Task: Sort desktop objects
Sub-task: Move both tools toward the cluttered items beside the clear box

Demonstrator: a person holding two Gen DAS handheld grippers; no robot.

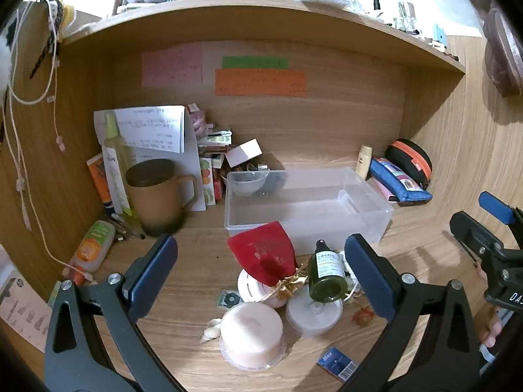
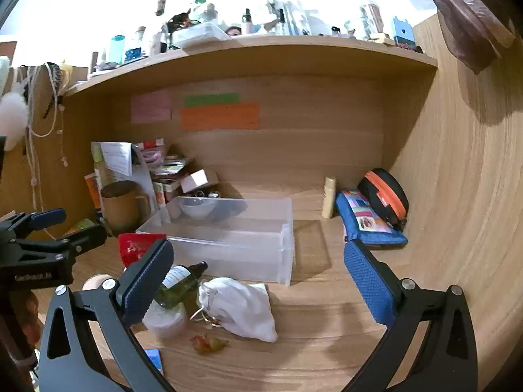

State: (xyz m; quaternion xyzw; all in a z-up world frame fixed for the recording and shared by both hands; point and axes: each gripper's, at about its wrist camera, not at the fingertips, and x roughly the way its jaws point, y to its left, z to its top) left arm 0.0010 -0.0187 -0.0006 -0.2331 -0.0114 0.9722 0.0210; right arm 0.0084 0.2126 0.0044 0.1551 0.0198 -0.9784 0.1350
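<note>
Front of desk (image 1: 196, 261), just before bin (image 1: 369, 209): heap of small things waiting to be sorted, none yet gripped. Left gripper (image 1: 261, 245) wide, empty, poised over heap; right gripper (image 2: 258, 251) equally wide, empty, aimed nearer bin's right end. Likely first trouble: bottle (image 1: 327, 271), dark green glass, smooth and round, lying tilted across white jar (image 1: 313, 313) with cap toward bin; apt to roll or slide off at a nudge, apt to squirt from hard pads if pinched on its curve. Red pouch (image 1: 258, 261), soft velvety cloth with gold tie, draped over pink disc (image 1: 250, 287) and touching bottle; could drag neighbours along if lifted by a corner, or sag out of a shallow pinch. White pouch (image 2: 238, 307), limp drawstring cloth, lumpy, just right of bottle; cord loops liable to snag a finger. Pink jar (image 1: 251, 330), low, broad, clear-walled plastic; possibly too wide and slick for a sure hold. Shell (image 1: 210, 328) and dried sprig (image 1: 362, 317), small, brittle-looking; easy to crush or sweep off desk. Bin thin, translucent, probably light; likely to skid backward if bumped on a drop. Grippers near each other beside heap; risk of clash if both go for bottle together.
</note>
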